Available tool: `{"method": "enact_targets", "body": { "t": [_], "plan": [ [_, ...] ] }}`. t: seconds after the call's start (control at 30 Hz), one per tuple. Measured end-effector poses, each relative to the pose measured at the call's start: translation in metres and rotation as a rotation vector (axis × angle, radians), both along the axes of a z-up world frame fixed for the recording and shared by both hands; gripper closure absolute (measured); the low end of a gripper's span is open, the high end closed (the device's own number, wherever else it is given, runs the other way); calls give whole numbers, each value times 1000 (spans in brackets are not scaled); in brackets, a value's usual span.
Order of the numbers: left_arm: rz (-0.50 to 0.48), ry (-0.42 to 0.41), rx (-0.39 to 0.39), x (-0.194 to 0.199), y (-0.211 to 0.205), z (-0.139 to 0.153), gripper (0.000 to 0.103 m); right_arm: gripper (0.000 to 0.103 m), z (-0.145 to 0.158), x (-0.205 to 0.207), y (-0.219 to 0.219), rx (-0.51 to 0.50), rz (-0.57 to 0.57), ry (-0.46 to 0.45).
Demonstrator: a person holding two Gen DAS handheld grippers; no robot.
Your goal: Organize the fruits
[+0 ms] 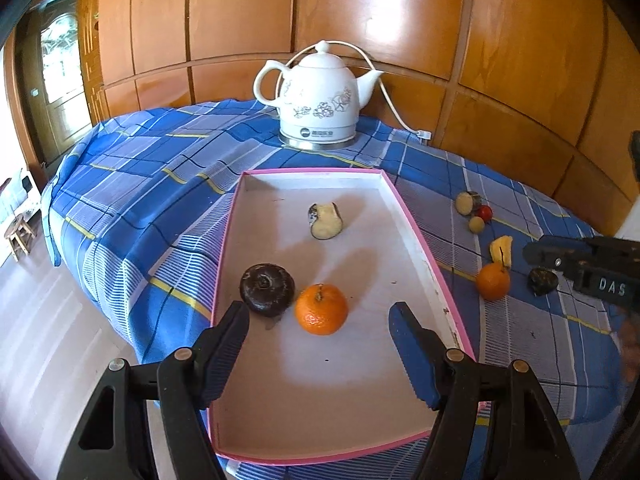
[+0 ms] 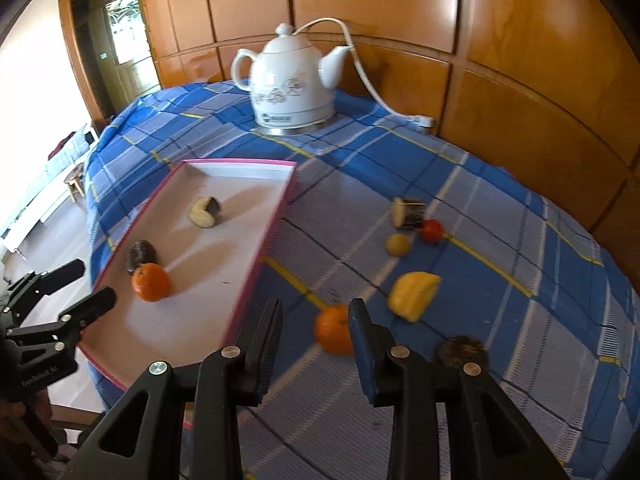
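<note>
Approx. a third done, by my count. Pink-rimmed tray on the blue plaid table holds 3 pcs: orange, dark round fruit touching it on the left, cut pale piece farther back.

Left on the cloth, right of tray: second orange, yellow wedge, dark rough fruit, cut dark-skinned chunk, small red fruit, small yellow fruit.

Left tool released over tray's near end, grasping nothing. Right tool jaws narrow but apart, empty, second orange just beyond its tips.

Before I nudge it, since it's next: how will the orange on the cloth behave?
The orange on the cloth looks round, so it will probably roll. Its skin seems firm and dimpled, likely giving the right gripper fair hold.
</note>
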State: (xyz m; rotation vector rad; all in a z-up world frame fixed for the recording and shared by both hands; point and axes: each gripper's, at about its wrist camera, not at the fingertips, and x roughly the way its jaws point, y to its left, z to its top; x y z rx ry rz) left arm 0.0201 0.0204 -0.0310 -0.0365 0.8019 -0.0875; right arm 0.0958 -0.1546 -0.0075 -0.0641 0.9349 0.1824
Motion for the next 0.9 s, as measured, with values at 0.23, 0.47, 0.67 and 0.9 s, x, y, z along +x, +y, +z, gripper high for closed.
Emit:
{"method": "enact_targets", "body": {
  "t": [0.23, 0.47, 0.67, 0.9],
  "plan": [
    [-50, 4, 19, 2, -15, 0, 30, 69, 8, -1, -49, -66, -73, -9],
    [-129, 5, 28, 8, -39, 5, 31, 69, 17, -2, -101, -131, -153, -21],
    [-233, -11, 15, 18, -72, 20, 32, 69, 9, 0, -146, -132, -242, -6],
    [-430, 7, -8, 39, -135, 32, 45, 69, -12, -2, -189, 2, -331, 22]
  ]
}}
